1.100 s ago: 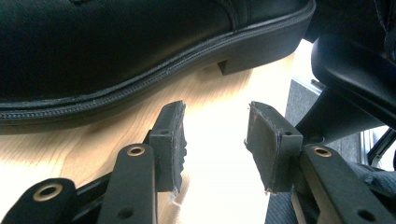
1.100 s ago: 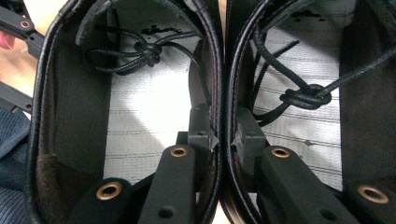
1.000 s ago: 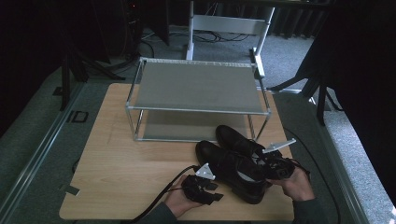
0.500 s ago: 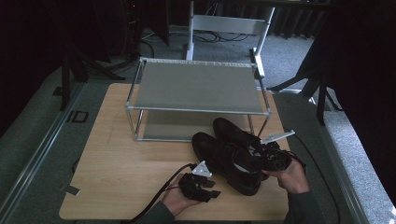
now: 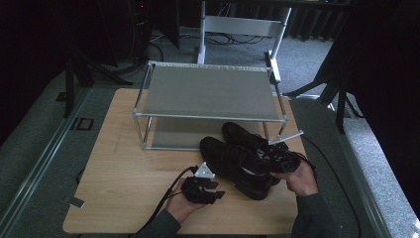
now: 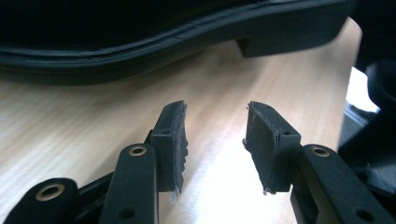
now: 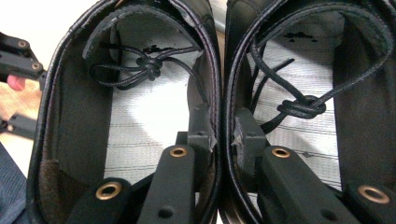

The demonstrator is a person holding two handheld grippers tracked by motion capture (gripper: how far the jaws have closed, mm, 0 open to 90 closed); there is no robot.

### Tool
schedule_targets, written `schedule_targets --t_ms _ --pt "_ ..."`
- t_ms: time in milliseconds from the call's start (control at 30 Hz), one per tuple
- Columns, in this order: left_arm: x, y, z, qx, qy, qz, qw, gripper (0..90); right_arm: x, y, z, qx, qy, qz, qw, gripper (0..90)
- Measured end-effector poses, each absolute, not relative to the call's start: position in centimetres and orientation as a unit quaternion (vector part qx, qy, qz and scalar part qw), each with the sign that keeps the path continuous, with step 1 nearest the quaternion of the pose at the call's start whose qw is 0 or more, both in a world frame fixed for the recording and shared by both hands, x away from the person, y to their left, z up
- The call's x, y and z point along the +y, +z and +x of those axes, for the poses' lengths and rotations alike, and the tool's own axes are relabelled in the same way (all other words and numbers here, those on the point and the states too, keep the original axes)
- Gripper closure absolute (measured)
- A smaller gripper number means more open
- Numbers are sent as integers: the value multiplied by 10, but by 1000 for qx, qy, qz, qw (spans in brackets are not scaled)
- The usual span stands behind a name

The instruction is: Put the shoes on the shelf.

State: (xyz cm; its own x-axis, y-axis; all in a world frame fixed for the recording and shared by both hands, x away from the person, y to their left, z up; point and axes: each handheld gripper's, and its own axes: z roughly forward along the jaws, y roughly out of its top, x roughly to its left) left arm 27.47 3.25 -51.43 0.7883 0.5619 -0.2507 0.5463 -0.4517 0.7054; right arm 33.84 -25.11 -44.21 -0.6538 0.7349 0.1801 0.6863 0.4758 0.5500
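The right gripper [image 7: 222,135] pinched the adjoining inner walls of a pair of black lace-up dress shoes [image 5: 242,161], one jaw inside each shoe, holding them side by side. The shoes sat on the wooden table [image 5: 124,173], just in front of the metal shoe rack [image 5: 210,94]. Their long axes pointed toward the rack's lower shelf [image 5: 171,134], heels toward the right hand. The left gripper [image 6: 215,140] hovered empty beside the near shoe's sole [image 6: 140,56], jaws spread. Right hand looked set to carry them.
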Motion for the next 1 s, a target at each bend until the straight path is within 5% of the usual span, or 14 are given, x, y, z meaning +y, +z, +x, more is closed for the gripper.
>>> schedule_targets --t_ms 1000 --pt "52 -508 298 393 70 817 416 568 -216 -436 363 840 317 436 64 803"
